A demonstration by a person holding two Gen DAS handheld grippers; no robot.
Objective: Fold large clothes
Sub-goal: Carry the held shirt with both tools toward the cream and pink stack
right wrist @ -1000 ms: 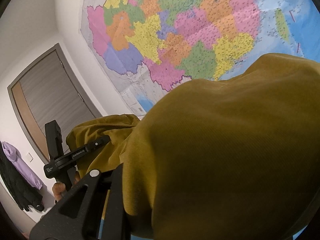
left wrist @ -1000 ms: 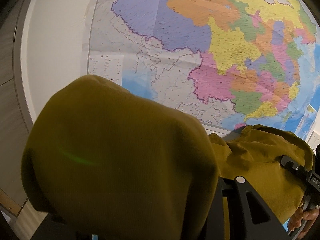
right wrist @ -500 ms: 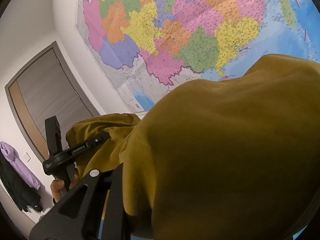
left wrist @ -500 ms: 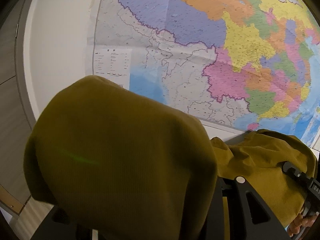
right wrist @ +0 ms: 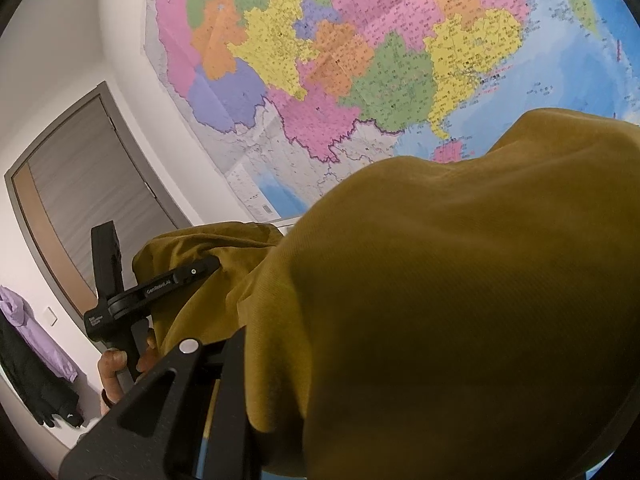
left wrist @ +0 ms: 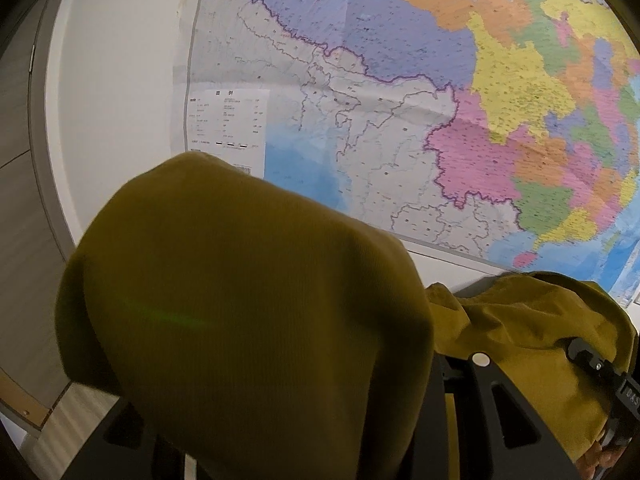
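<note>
A large mustard-yellow corduroy garment (left wrist: 248, 320) hangs bunched over my left gripper (left wrist: 300, 384) and hides its fingertips; one black finger (left wrist: 480, 392) shows beside the cloth. The jaws are shut on the fabric. The same garment (right wrist: 440, 300) covers my right gripper (right wrist: 380, 364), also shut on it, with one finger (right wrist: 188, 360) showing. Each view shows the other gripper: the right one (left wrist: 600, 368) at the far right, the left one (right wrist: 160, 284) at the left with a person's hand (right wrist: 116, 368) on its handle. The cloth spans between them, held up in the air.
A big coloured wall map (left wrist: 400, 100) fills the wall straight ahead (right wrist: 360, 60). A grey door with a wooden frame (right wrist: 80, 200) stands to the left. Purple and black clothes (right wrist: 32, 360) hang beside it. Pale wood floor (left wrist: 72, 428) shows low on the left.
The map has slid slightly across both views as both hands drift a little with the garment. Both grips and the drape of the cloth look the same.
</note>
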